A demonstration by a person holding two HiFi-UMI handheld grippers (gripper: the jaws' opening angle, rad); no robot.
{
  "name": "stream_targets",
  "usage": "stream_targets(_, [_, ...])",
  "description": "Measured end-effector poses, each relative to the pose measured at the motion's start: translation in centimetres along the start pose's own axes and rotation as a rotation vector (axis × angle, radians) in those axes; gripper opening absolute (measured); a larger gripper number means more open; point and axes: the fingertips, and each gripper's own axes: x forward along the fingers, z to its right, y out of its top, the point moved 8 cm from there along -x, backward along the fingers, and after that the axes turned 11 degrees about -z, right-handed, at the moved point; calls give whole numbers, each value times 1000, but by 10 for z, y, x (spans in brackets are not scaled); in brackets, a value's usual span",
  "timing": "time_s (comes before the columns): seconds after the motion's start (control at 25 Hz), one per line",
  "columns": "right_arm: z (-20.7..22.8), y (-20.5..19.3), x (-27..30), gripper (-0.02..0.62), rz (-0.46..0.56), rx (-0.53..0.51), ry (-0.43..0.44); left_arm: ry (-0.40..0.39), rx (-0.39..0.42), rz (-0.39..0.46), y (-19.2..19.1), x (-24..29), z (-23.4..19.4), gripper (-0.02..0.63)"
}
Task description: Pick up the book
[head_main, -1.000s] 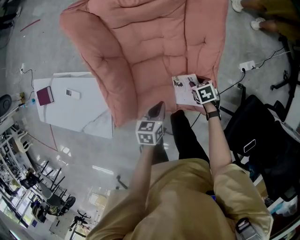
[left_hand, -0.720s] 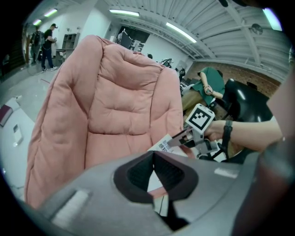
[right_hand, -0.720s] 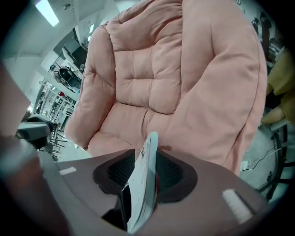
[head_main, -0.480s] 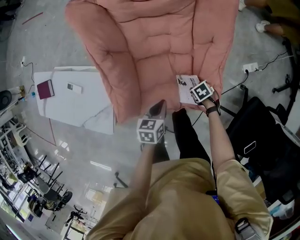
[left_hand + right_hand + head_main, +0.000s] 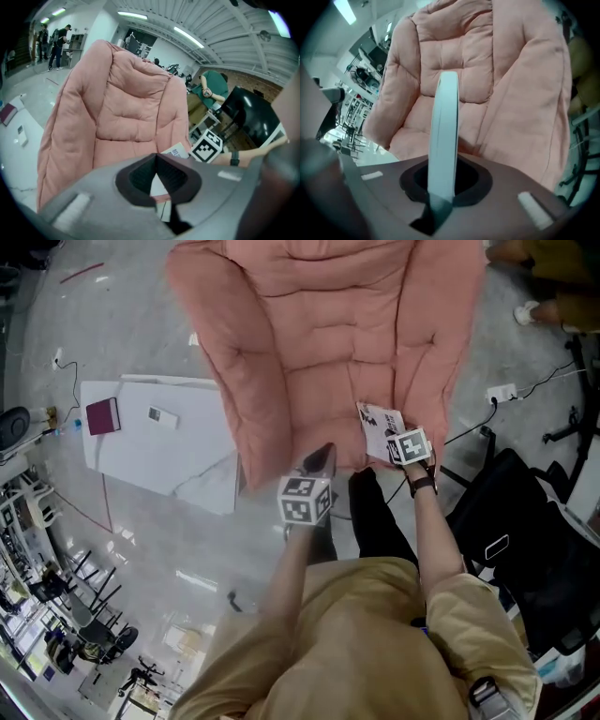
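The book (image 5: 375, 420), white with dark print on its cover, lies at the front right of the pink armchair's seat (image 5: 319, 334). My right gripper (image 5: 400, 435) is down on the book's near edge. In the right gripper view the book (image 5: 445, 122) runs edge-on straight out from between the jaws of my right gripper (image 5: 443, 173), which are closing and press on it. My left gripper (image 5: 319, 459) hovers shut in front of the seat's front edge, holding nothing. In the left gripper view the book (image 5: 177, 151) shows just past the tips of my left gripper (image 5: 156, 157).
A low white table (image 5: 141, 456) left of the chair bears a maroon booklet (image 5: 101, 415) and a small white device (image 5: 161, 414). A black chair (image 5: 525, 521) stands at the right. A power strip (image 5: 502, 392) with cable lies on the floor beyond it.
My right gripper has come down onto the book's near edge and its jaws have narrowed around it. The left gripper has hardly shifted.
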Motion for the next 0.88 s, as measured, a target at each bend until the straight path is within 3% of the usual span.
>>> stream_targets(0.24, [-46,-12,-81,51,193,107,-19,-19,70,76,51,-46,18,3])
stream_targets(0.48, [-83,7,-197,51,472,109,-83,-30,148,163,105,-97,33,3])
stream_targets(0.88, [-129,52,-400,51,984,18,-259,-52,401,481,214,-197,98,3])
